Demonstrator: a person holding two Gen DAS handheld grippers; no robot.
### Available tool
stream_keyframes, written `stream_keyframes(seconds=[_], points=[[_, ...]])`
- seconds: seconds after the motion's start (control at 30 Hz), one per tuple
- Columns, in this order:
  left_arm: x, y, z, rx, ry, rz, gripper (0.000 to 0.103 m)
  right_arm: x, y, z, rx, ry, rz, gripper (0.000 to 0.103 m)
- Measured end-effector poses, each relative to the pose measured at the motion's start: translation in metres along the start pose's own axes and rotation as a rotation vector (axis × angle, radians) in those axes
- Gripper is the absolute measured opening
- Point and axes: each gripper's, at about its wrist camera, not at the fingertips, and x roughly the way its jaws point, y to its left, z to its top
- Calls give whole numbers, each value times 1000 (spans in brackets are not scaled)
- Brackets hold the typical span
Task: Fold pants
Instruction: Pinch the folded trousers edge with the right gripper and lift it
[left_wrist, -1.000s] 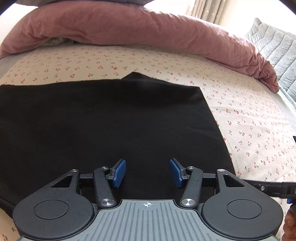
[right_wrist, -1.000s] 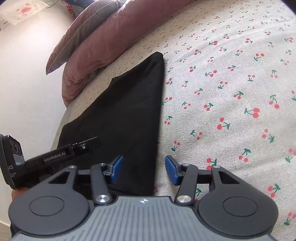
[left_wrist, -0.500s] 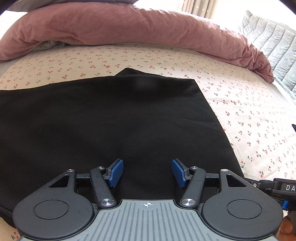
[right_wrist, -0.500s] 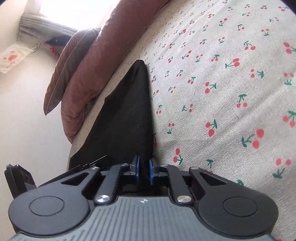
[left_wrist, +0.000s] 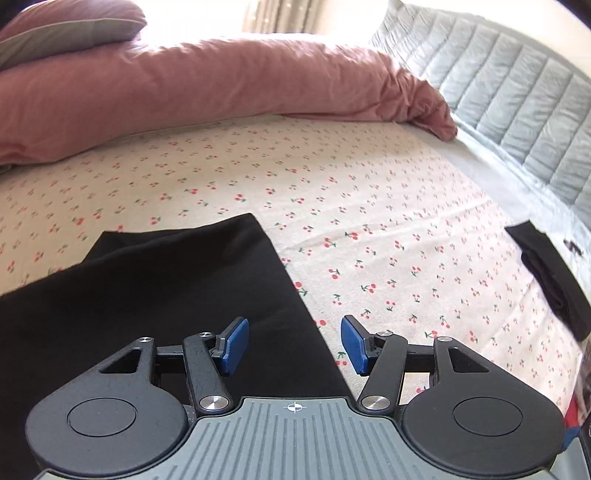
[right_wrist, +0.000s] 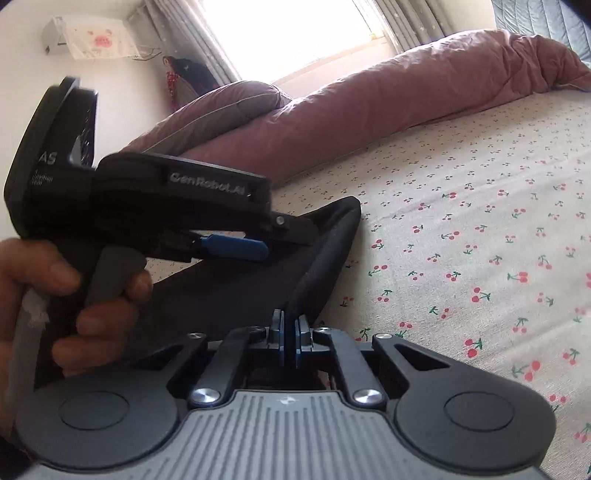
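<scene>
the left gripper (left_wrist: 293, 345) hangs over the near edge of the black pants (left_wrist: 155, 295), its blue pads spread apart with nothing pressed between them; the cloth edge runs under the gap. the pants lie on the cherry-print sheet (left_wrist: 369, 206), with a pink duvet (left_wrist: 221, 81) bunched along the far side. in the right view, the right gripper (right_wrist: 290, 341) is clenched on a corner of the pants, and the cloth rises from the sheet in a raised ridge toward the pinch. a hand (right_wrist: 55, 295) holds the left tool's grip just beside it.

the step seems to be lifting this end to fold it over. to do it well, the left pads would want to close on the matching edge before the lift goes further, so both corners travel level and the fold line stays straight; pulling with one corner alone is likely to skew or drag the cloth.

how many layers the right pads hold is hidden by the pads. the pants run out of the left view on the left. a second dark cloth (left_wrist: 550, 280) lies at the far right, too folded to name.
</scene>
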Motion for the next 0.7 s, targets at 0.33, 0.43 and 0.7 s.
stream_keyframes(seconds=[0.33,0.43,0.7], points=[[109,-90,20,554,282,504,41,-7,-6,2,-15,1,42,0],[110,-78,26,477,274,523,8,-6,-15,3,16,25,60,0],[61,-35,44,176,127,426,5,-1,-65,19,253,132,81,33]])
